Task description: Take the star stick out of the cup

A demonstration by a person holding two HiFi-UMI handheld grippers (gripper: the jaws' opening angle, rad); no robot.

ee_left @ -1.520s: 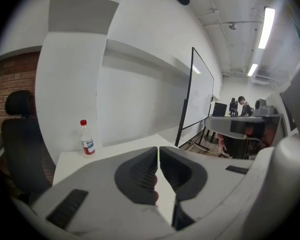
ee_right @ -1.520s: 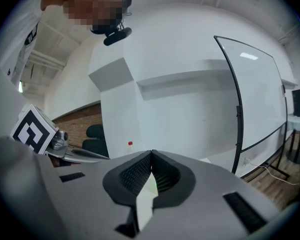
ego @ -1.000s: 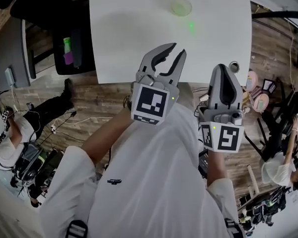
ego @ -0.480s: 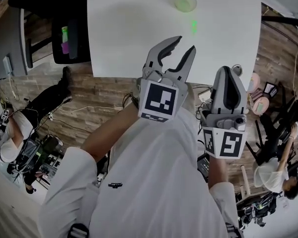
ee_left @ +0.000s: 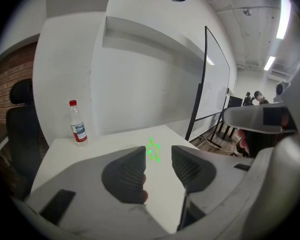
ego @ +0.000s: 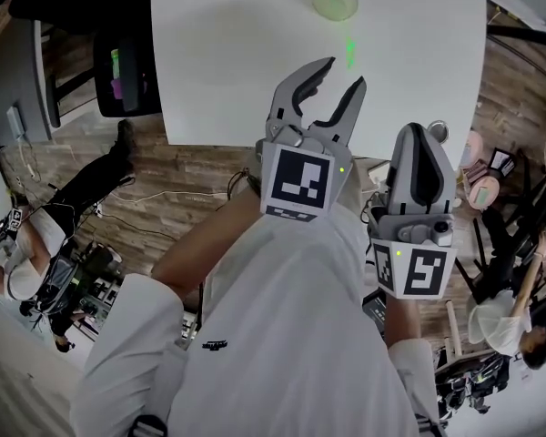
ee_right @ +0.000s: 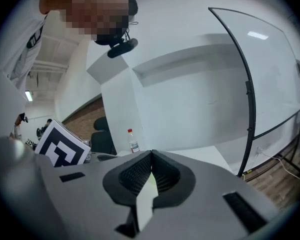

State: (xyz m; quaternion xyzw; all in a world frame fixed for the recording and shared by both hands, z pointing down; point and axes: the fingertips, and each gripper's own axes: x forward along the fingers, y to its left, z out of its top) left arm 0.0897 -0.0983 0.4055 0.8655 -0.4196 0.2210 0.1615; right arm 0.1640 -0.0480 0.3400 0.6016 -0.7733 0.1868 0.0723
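Note:
A pale green cup (ego: 335,0) stands near the far side of the white table (ego: 218,53). The bright green star stick (ego: 350,53) shows on the tabletop a little nearer than the cup and apart from it. My left gripper (ego: 343,73) hovers over the table's near edge, just short of the stick. Its jaws are opening and nothing is between them. In the left gripper view the star (ee_left: 153,150) appears beyond the gap of the left gripper (ee_left: 157,153). My right gripper (ego: 421,133) is shut and empty, off the table's near right corner. The right gripper (ee_right: 151,156) shows its pads pressed together.
A water bottle with a red cap (ee_left: 78,122) stands at the table's far left. A black office chair (ego: 127,62) is left of the table. A glass board on a stand (ee_left: 210,79) is to the right. People sit on the wooden floor at both sides.
My left gripper has moved forward over the table's near edge toward the star stick, and its jaws have spread wider. The right gripper stays shut and has barely shifted.

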